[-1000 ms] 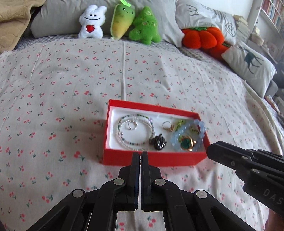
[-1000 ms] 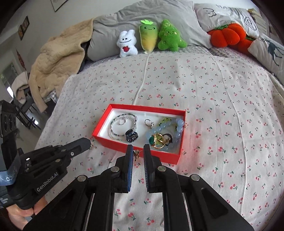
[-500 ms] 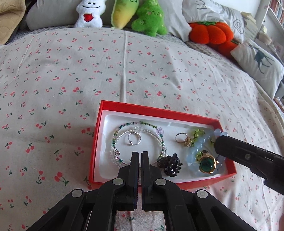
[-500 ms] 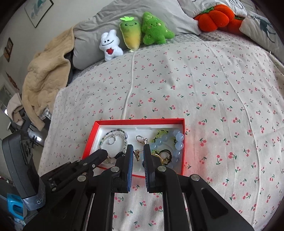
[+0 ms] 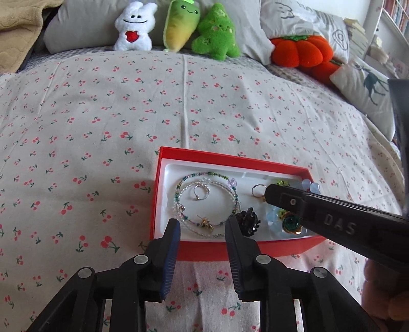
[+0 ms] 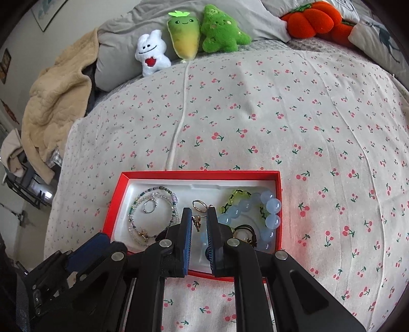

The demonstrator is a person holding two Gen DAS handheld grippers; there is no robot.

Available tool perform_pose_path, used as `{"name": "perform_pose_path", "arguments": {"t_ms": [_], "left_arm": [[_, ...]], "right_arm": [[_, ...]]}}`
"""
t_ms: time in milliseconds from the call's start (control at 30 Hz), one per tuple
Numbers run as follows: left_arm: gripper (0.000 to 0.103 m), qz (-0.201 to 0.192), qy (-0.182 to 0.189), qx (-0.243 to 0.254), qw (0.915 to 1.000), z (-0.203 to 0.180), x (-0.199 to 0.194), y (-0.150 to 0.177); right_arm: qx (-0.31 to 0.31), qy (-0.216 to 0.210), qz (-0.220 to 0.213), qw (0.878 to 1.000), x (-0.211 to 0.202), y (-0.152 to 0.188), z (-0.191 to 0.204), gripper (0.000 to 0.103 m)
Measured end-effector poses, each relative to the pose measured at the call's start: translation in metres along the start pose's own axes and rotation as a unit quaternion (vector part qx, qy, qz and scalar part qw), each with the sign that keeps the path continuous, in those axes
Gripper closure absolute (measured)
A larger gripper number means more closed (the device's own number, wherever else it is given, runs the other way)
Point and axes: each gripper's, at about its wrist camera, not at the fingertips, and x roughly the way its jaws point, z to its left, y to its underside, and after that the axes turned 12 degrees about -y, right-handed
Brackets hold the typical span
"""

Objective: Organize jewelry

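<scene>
A red box [image 5: 212, 251] with a white lining sits on the cherry-print bedspread [image 5: 102, 127], and everything here is placed against it. The left gripper [image 5: 202, 226] hovers at the box's near wall with its jaws spread wide and nothing between them; straight beyond the gap, inside the box, a small gold earring [image 5: 205, 222] lies on the lining within the loops of a beaded necklace [image 5: 204, 178]. A thin silver ring [image 5: 200, 191] rests inside those same loops, nearer the far wall. Just to the right of the earring sits a dark, spiky black clip [image 5: 246, 221]. The right gripper [image 6: 199, 221] reaches over the box's near wall into its middle, jaws partly parted, with a small gold earring [image 6: 197, 222] hanging between the fingers against the left pad (whether it is truly pinched, I cannot tell). Beyond its tips lies a gold ring [image 6: 198, 205], and at the box's right end a pale blue bead bracelet [image 6: 271, 204] curls around a green bead bracelet [image 6: 234, 195]. Well behind the box, by the grey pillow [image 6: 122, 48], stand a white plush [image 6: 150, 55], a yellow-green plush [image 6: 184, 35] and a green plush [image 6: 219, 30]; an orange pumpkin cushion [image 6: 311, 18] lies further right.
</scene>
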Motion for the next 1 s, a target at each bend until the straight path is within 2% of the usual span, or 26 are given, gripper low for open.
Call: {"name": "perform_pose_path", "arguments": {"t_ms": [100,200,300,333,400,467,533,867,1000], "left_arm": [[0.069,0.001,0.002,0.001,1.0000,0.001,-0.003,0.002],[0.058,0.000,-0.003,0.008,1.0000,0.001,-0.007,0.004],[0.049,0.003,-0.006,0.007,1.0000,0.004,-0.014,0.008],[0.044,0.005,-0.007,0.007,0.9999,0.005,-0.016,0.010],[0.035,0.008,-0.013,0.007,0.9999,0.007,-0.021,0.013],[0.026,0.012,-0.023,0.008,0.9996,0.007,-0.026,0.017],[0.022,0.015,-0.031,0.011,0.9993,0.007,-0.032,0.022],[0.000,0.048,-0.084,0.020,0.9951,0.010,-0.053,0.047],[0.000,0.060,-0.104,0.027,0.9924,0.011,-0.057,0.060]], "right_arm": [[0.009,0.007,-0.006,1.000,0.000,-0.001,-0.002,0.090],[0.008,0.005,-0.003,1.000,-0.003,-0.002,-0.003,0.087],[-0.007,0.010,-0.004,1.000,-0.012,-0.001,-0.001,0.068],[-0.012,0.011,-0.006,1.000,-0.017,0.001,0.000,0.058],[-0.022,0.014,-0.011,1.000,-0.026,0.004,0.001,0.049],[-0.031,0.019,-0.011,0.999,-0.035,0.009,0.002,0.047],[-0.041,0.026,-0.009,0.999,-0.045,0.015,0.004,0.044],[-0.064,0.081,0.019,0.994,-0.077,0.066,0.010,0.000],[-0.070,0.114,0.033,0.990,-0.084,0.086,0.012,0.000]]}}
